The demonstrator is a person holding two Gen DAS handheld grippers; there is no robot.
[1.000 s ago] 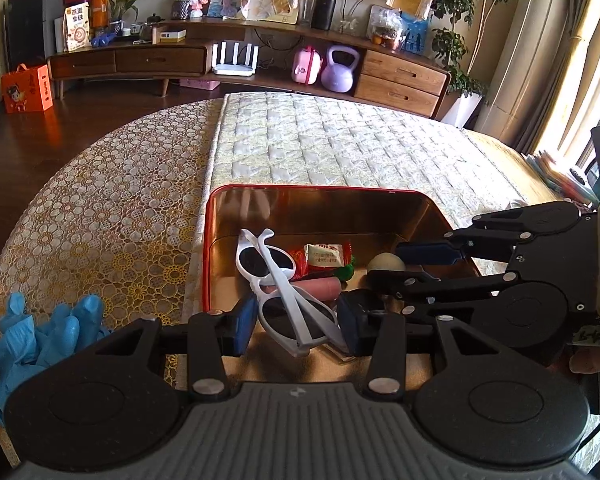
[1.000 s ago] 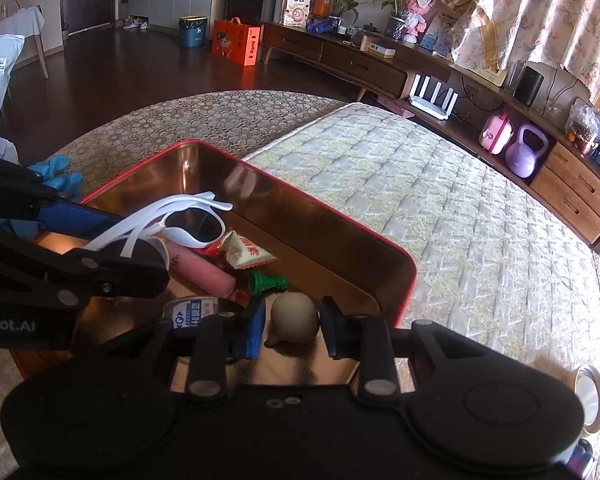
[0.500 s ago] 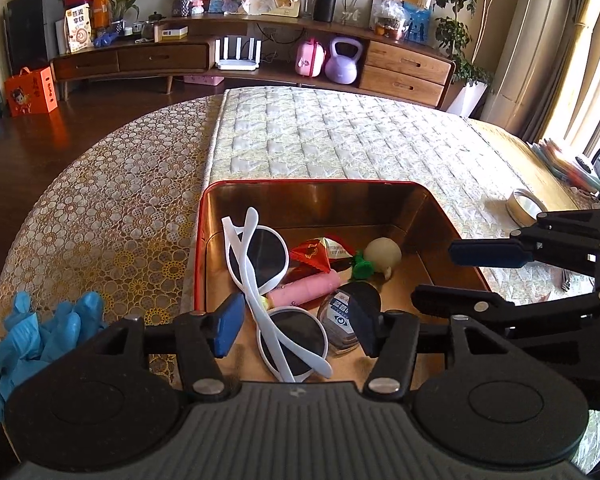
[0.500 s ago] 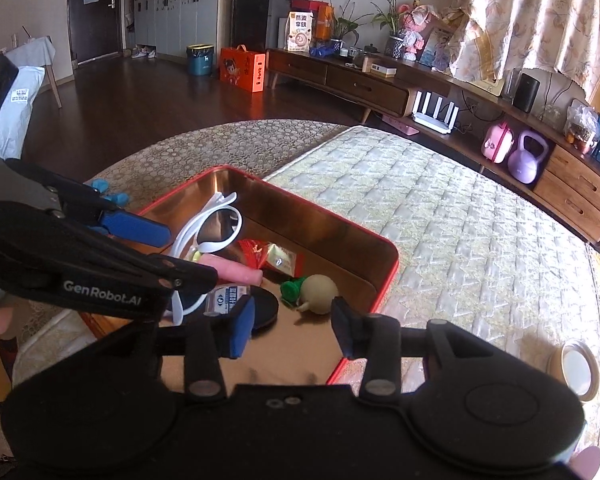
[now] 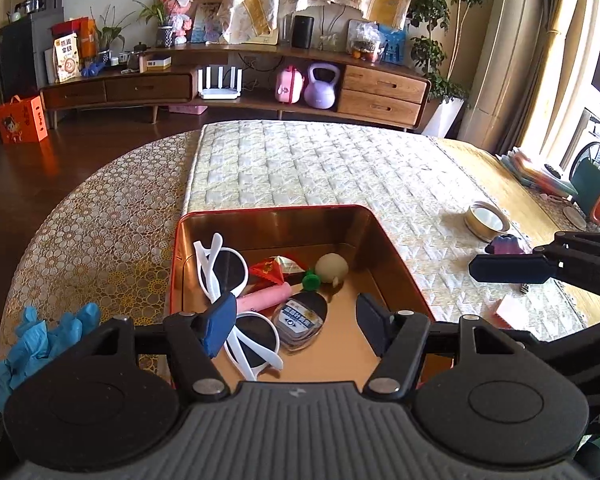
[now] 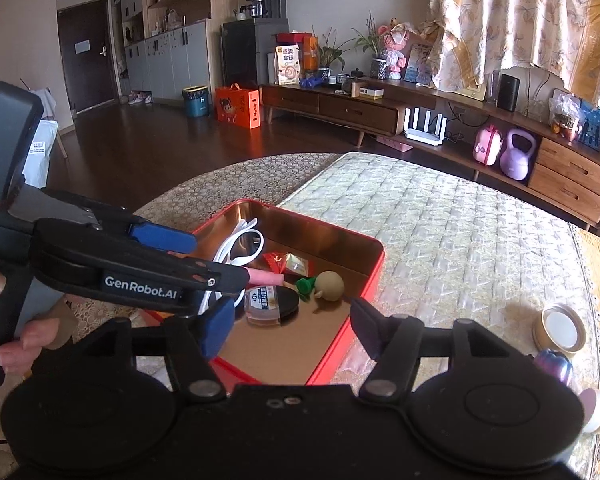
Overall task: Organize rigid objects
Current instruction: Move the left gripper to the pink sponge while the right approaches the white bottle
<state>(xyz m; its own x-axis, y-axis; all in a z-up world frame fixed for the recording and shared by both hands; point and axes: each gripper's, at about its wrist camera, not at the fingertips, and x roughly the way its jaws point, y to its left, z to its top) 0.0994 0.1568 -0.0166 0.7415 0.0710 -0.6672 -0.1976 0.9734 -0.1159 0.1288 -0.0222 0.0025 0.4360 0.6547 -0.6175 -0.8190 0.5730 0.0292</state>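
A red tin tray point(image 5: 274, 210) with a copper inside holds white sunglasses point(image 5: 220, 268), a pink stick point(image 5: 264, 296), a small jar with a black lid point(image 5: 300, 320), a red snack packet point(image 5: 268, 270), a green piece point(image 5: 311, 280) and a beige ball point(image 5: 332, 267). My left gripper point(image 5: 296, 326) hovers over the tray's near end, its jaws opening, with nothing pressed between the pads. My right gripper point(image 6: 292, 328) hangs above the tray's point(image 6: 340, 236) near corner, jaws also opening and empty. The beige ball point(image 6: 330, 286) and the jar point(image 6: 270, 300) lie beyond it.
On the quilted mat right of the tray lie a round gold tin point(image 5: 487, 222), a purple object point(image 5: 504, 245) and a white paper point(image 5: 510, 308). Blue gloves point(image 5: 48, 336) lie at the left table edge. A hand point(image 6: 28, 340) holds the left gripper's handle.
The left gripper let go of the sunglasses and the right let go of the beige ball; both things now lie in the tray. Both grippers opened and drew back and up.
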